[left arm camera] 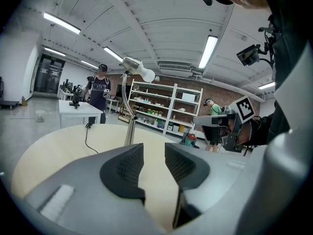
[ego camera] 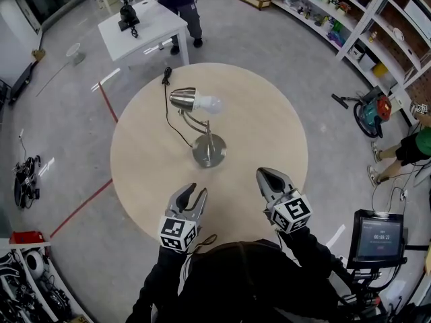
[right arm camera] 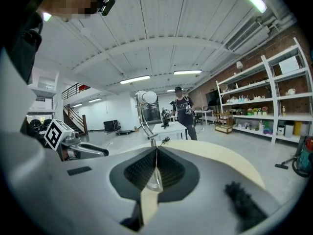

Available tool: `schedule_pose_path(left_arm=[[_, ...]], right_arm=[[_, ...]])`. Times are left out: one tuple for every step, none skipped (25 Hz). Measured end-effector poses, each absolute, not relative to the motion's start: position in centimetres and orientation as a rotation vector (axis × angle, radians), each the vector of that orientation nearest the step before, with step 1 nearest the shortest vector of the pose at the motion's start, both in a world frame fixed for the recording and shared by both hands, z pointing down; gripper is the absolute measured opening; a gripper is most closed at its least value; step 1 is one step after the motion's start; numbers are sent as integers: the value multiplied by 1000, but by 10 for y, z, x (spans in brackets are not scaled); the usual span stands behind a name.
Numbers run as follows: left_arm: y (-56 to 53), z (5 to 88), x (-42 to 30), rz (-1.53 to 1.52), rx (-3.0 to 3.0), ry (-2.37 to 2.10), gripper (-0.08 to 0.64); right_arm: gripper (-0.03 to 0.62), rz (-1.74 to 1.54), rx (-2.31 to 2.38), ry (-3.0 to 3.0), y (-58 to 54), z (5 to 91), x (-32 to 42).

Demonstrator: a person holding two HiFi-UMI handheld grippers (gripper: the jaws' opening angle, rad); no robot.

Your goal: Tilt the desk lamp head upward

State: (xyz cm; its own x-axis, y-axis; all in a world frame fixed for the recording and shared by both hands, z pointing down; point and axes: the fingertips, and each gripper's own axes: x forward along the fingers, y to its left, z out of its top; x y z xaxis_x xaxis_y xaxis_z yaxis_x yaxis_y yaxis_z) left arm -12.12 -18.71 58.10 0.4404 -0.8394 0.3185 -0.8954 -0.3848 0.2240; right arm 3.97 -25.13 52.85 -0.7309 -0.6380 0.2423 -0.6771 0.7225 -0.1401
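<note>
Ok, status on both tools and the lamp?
Left tool open, empty. Right tool shut, empty. Both short of the lamp, head not tilted up yet. Nothing in between; cord trails off the far side.

White table (ego camera: 160,23), shelves (ego camera: 335,13), vacuum (ego camera: 370,112)

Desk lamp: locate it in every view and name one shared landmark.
Head view: desk lamp at the round table's centre.
Left gripper view: upper left of centre, above the jaws.
Right gripper view: just left of centre, above the jaws.
Shared landmark: white table behind the lamp.
</note>
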Motion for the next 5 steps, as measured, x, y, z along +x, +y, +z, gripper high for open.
schedule_pose_path(left_arm=[[-187, 581, -122, 216, 2337, -1478, 141], [-188, 582, -122, 217, 2336, -1479, 141], [-188, 582, -122, 218, 2336, -1480, 141], [-189, 583, -123, 219, 2337, -1480, 141], [-189, 583, -123, 220, 2337, -1481, 141]], right_arm=[[6, 327, 1058, -2749, -252, 529, 40], [6, 326, 1058, -2749, -252, 529, 39], [6, 327, 1058, -2749, -252, 529, 39], [6, 327, 1059, -2749, -253, 530, 39], [6, 327, 1060, -2749, -253, 530, 39]])
